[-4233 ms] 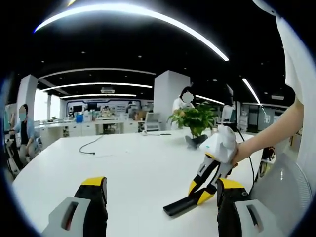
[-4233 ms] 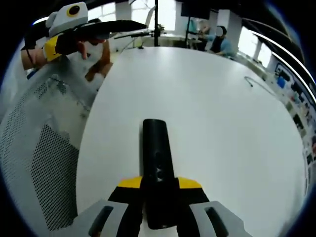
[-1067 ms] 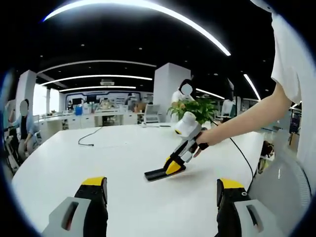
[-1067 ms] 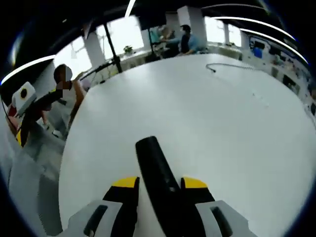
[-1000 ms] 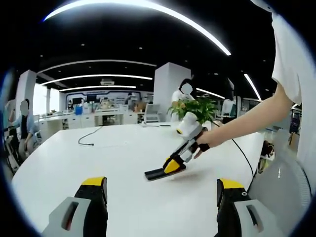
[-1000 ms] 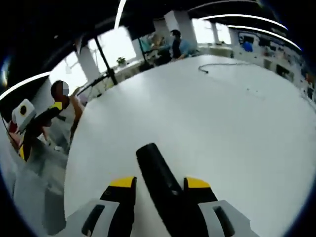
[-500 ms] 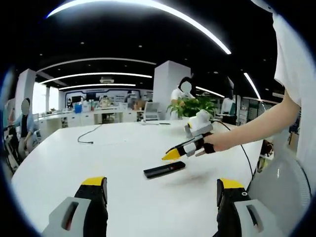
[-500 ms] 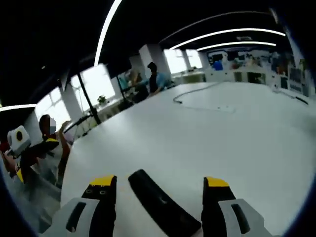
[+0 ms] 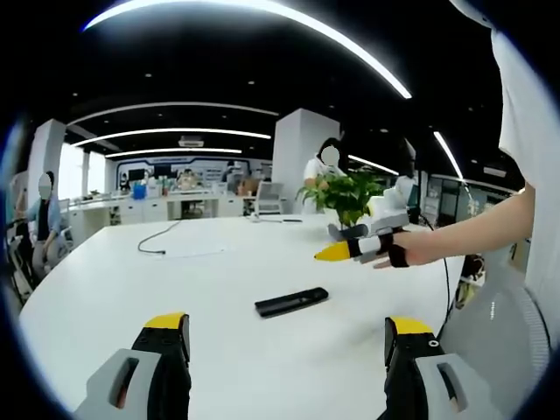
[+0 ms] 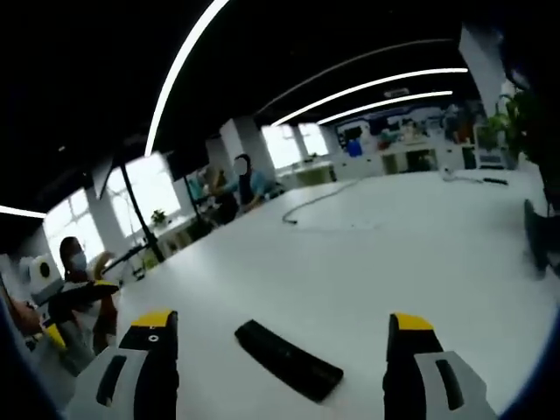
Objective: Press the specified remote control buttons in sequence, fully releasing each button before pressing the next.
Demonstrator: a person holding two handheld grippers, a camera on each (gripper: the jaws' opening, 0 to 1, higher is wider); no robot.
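A black remote control (image 9: 291, 303) lies flat on the white table (image 9: 201, 289), ahead of my left gripper (image 9: 284, 337), which stands open with nothing between its jaws. In the left gripper view the right gripper (image 9: 337, 252) hovers above and to the right of the remote, held by a person's hand (image 9: 411, 251). In the right gripper view the remote (image 10: 287, 360) lies on the table (image 10: 394, 254) just ahead between the wide-apart jaws of my right gripper (image 10: 280, 337), which is open and raised off it.
A potted plant (image 9: 343, 194) stands at the table's far right. A black cable (image 9: 162, 248) lies on the far side of the table. A mesh chair (image 9: 490, 319) sits at the right edge. People sit at desks in the background.
My right gripper opened, let go of the remote on the table, then lifted up and back to the right. The remote now lies free. My left gripper has not moved.
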